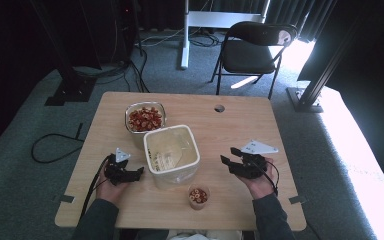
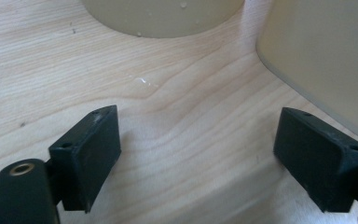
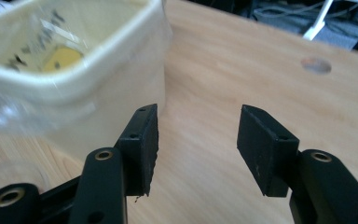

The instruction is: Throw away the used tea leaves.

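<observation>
light source: strong daylight from right of the high view, blown out on the carpet (image 1: 360, 150) at the right edge
backdrop: top and left of the frame near black
table (image 1: 240, 125): evenly lit, soft shadows
left gripper view: sharp wood grain, small specular glint at upper centre
right gripper view: white tub (image 3: 74, 70) at upper left smeared and out of focus, jaws sharp
resolution: high view soft, low detail

Black folding chair (image 1: 254, 50) beyond wooden table (image 1: 240, 125).

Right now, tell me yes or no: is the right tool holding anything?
No. The right tool is open, with bare table between its jaws, beside the white tub.
</observation>
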Demonstrator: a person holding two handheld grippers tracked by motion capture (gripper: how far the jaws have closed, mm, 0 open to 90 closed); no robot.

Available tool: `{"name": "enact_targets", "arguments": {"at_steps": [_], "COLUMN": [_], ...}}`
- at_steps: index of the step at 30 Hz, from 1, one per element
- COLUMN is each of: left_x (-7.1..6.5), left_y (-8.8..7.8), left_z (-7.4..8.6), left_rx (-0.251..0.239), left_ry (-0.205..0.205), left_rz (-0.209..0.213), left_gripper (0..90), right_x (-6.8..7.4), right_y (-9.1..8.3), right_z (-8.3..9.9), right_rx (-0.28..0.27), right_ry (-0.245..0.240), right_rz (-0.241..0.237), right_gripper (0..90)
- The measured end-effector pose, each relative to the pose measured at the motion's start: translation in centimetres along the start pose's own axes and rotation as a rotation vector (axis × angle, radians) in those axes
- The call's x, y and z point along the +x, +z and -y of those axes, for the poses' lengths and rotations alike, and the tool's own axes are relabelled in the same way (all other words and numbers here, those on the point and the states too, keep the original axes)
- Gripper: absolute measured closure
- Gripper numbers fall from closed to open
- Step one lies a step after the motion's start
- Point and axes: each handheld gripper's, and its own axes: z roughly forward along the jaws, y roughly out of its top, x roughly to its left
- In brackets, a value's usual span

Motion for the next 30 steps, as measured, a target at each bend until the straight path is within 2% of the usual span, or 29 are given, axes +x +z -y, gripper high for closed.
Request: {"name": "enact_targets", "arguments": {"at_steps": [2,3,6,8,10,12,13,15,16,17,18,19,20,22,24,25,30], "left_x": [0.0,0.0,-0.1,-0.4,-0.7,-1.3,-1.6,-2.4,-2.8,-2.8,-3.6,-4.1,-5.2,-5.6,-6.7,-7.1,-8.7], "left_y": [-0.2,-0.4,-1.1,-1.6,-2.1,-3.0,-3.5,-4.5,-5.0,-5.0,-5.8,-6.2,-6.8,-7.0,-7.4,-7.5,-7.5], "left_z": [0.2,0.2,0.5,0.7,1.0,1.4,1.6,2.0,2.2,2.2,2.5,2.6,2.9,3.0,3.3,3.3,2.9], "left_rx": [-0.002,0.004,0.025,0.035,0.038,0.011,-0.006,-0.043,-0.062,-0.062,-0.096,-0.110,-0.134,-0.141,-0.166,-0.172,-0.210], "left_ry": [0.012,0.019,0.024,0.033,0.036,0.037,0.044,0.059,0.060,0.060,0.070,0.081,0.106,0.112,0.118,0.122,0.178], "left_rz": [0.009,0.017,0.025,0.034,0.062,0.105,0.119,0.146,0.167,0.167,0.204,0.225,0.258,0.275,0.354,0.379,0.455], "left_gripper": [16.1,21.0,24.1,32.1,32.7,32.8,32.8,33.0,33.0,33.0,33.0,33.0,33.0,33.0,33.1,33.7,33.8], "right_x": [-0.1,-0.1,0.0,0.5,0.7,1.3,1.3,2.1,2.1,2.1,2.4,3.0,3.7,4.0,4.7,5.0,5.9], "right_y": [0.2,0.4,0.6,1.0,1.2,1.7,1.7,2.3,2.3,2.3,2.4,2.6,2.8,2.9,3.1,3.2,3.6], "right_z": [1.1,2.2,3.2,4.7,5.2,6.6,6.6,7.8,7.8,7.8,8.1,8.5,8.8,8.9,9.2,9.3,9.6], "right_rx": [0.018,0.034,0.047,0.073,0.083,0.109,0.109,0.137,0.137,0.137,0.147,0.163,0.179,0.185,0.197,0.204,0.228], "right_ry": [0.000,0.001,-0.003,-0.012,-0.016,-0.019,-0.019,-0.004,-0.004,-0.004,-0.005,-0.009,-0.028,-0.038,-0.053,-0.059,-0.087], "right_rz": [0.011,0.011,0.009,-0.002,-0.004,-0.020,-0.020,-0.056,-0.056,-0.056,-0.064,-0.084,-0.098,-0.103,-0.115,-0.119,-0.145], "right_gripper": [47.5,47.5,47.6,47.4,47.3,46.8,46.8,46.2,46.2,46.2,46.2,45.8,45.2,44.9,44.9,44.7,44.4]}}
